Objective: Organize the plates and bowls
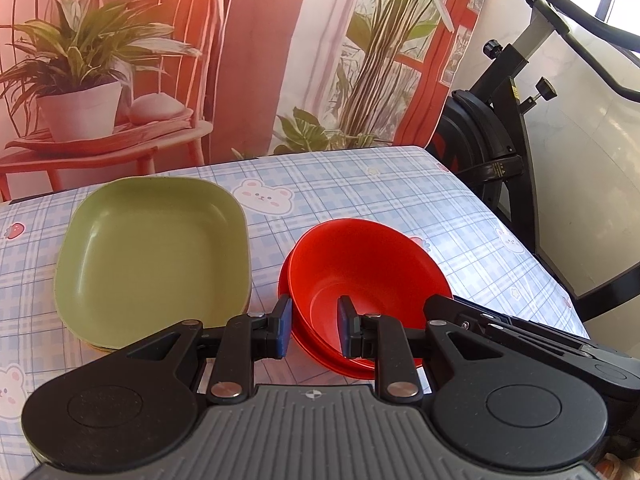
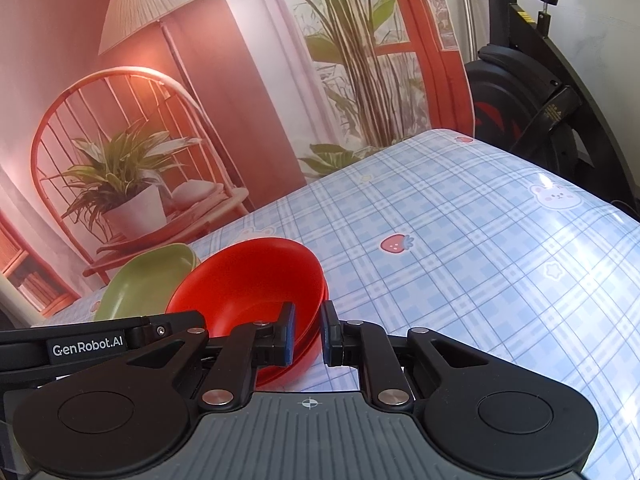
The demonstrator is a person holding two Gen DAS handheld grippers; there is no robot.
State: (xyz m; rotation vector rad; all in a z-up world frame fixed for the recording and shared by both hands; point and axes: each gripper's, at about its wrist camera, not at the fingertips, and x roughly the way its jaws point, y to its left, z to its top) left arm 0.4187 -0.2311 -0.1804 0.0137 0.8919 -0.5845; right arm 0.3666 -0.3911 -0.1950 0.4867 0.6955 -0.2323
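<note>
While both hand-held grippers (image 1: pixel 312 326) (image 2: pixel 308 332) pinch the red bowl's (image 1: pixel 360 264) rim, green plates (image 1: pixel 152 252) just beside, exercise bike (image 1: pixel 508 120) behind.

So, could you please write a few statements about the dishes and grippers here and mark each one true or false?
1. The left gripper jaws grip the rim of the red bowls. True.
2. The right gripper hovers away from the bowls. False: it grips their rim too.
3. The green plate sits inside a red bowl. False: it lies beside them on the table.
4. One red bowl is nested in another. True.
</note>
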